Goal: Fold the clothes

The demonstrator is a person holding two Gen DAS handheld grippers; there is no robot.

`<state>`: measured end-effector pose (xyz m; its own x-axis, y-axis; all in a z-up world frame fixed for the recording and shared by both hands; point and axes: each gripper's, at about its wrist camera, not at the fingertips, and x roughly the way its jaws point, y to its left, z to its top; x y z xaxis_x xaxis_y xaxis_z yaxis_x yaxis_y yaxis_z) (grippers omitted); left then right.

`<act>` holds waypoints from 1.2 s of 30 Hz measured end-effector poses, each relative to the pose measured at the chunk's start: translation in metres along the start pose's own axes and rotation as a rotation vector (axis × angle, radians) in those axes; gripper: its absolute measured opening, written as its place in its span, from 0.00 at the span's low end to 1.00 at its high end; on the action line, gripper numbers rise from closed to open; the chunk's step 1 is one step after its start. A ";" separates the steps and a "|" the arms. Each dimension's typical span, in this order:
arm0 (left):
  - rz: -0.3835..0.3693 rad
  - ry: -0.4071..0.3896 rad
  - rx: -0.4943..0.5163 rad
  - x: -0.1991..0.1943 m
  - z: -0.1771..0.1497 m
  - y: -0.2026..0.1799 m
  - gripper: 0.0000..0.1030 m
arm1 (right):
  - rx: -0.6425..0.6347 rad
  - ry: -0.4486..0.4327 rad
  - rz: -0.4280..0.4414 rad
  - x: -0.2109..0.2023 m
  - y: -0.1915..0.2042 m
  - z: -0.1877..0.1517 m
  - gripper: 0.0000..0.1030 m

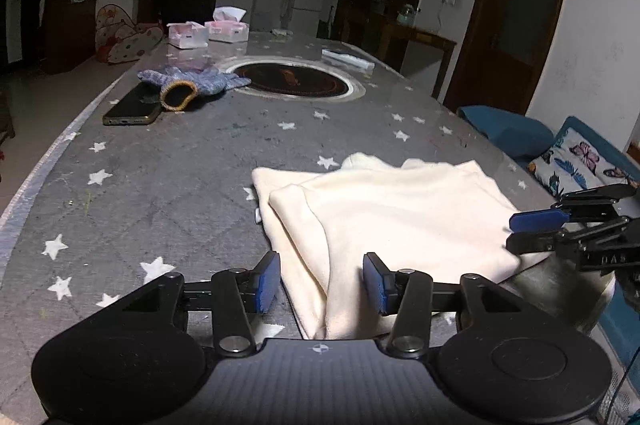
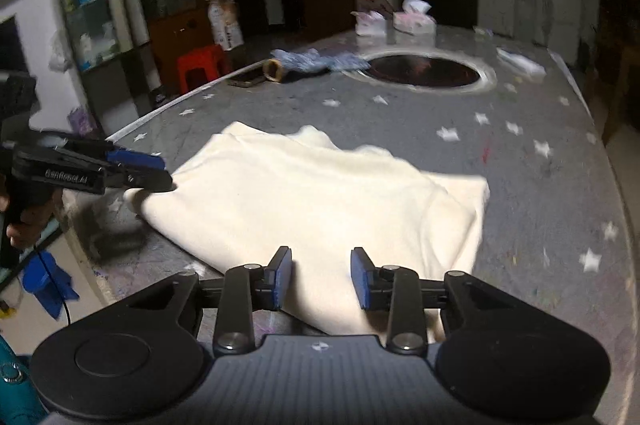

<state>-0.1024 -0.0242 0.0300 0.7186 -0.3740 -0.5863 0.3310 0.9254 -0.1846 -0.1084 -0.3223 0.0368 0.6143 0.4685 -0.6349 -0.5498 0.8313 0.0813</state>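
A cream garment [image 1: 384,217] lies folded in layers on the grey star-patterned table [image 1: 168,185]. My left gripper [image 1: 320,283] is open, its blue pads on either side of the garment's near corner. My right gripper [image 2: 320,279] is open over the garment's near edge [image 2: 312,201]. In the left wrist view the right gripper [image 1: 520,231] shows at the garment's right edge. In the right wrist view the left gripper [image 2: 160,171] shows at the garment's left corner.
A phone [image 1: 134,105] and a blue knit glove [image 1: 192,85] lie at the far left. A round black hotplate [image 1: 294,79] sits in the table's middle. Tissue boxes [image 1: 208,33] stand at the far end. A blue sofa with a butterfly pillow [image 1: 576,165] is to the right.
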 end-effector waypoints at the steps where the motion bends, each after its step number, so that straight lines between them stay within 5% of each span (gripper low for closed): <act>1: -0.004 -0.005 -0.003 -0.002 0.000 0.000 0.49 | -0.014 -0.004 0.010 0.000 0.005 0.001 0.31; 21: 0.021 0.018 0.068 0.005 -0.010 -0.015 0.52 | -0.128 0.022 0.006 0.023 0.042 0.010 0.31; 29: 0.017 0.000 -0.016 -0.010 -0.004 0.003 0.52 | -0.232 0.005 0.091 0.022 0.068 0.027 0.33; 36: 0.098 -0.049 -0.152 -0.033 0.005 0.041 0.70 | -0.382 0.028 0.175 0.042 0.108 0.036 0.34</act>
<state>-0.1096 0.0255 0.0465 0.7729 -0.2811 -0.5688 0.1649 0.9547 -0.2477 -0.1218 -0.2019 0.0469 0.4801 0.5804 -0.6578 -0.8184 0.5663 -0.0976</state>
